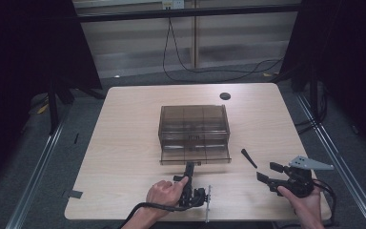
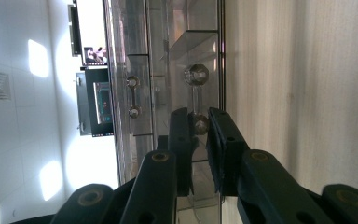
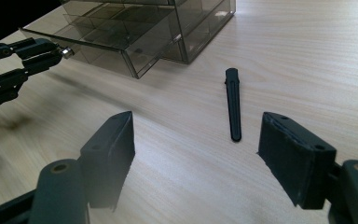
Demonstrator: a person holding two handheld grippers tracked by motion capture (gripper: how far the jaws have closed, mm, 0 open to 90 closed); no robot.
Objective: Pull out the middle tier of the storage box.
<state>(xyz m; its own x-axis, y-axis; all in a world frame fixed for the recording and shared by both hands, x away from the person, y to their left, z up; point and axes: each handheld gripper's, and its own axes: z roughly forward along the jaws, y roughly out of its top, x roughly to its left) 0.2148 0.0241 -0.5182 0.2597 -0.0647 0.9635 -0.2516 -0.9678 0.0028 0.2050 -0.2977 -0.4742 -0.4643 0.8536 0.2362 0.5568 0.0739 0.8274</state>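
- I have the left tool (image 1: 189, 167) at the front of the smoky transparent plastic drawer cabinet (image 1: 194, 125), which sits mid-worktop on the pale wood-grain worktop (image 1: 124, 143).
- The cabinet's lower drawer (image 1: 195, 155) stands pulled out a little toward my side; the high view shows its front edge proud of the cabinet body.
- In the left gripper view the drawer's small clear bar handle with round metal ends (image 2: 196, 98) runs into the gap between the two black jaws, and its near metal end sits between the pads. The jaws are drawn close together and clamped on that handle.
- The same view shows a second handle of the same kind (image 2: 133, 96) on the drawer beside it, untouched.
- The right gripper view confirms this from the side: the left tool's tips meet at the shiny knob on the drawer front.
- The right tool (image 3: 196, 140) has its jaws wide apart with nothing between the pads. In the high view it sits near the right front of the worktop, well apart from the cabinet.
- A slim black plastic clip (image 3: 233, 105), long and tapered, lies flat on the worktop ahead of the right tool, between it and the cabinet, touching neither.
- The left hand (image 1: 164, 192) grips the left tool's body at the near edge of the worktop.
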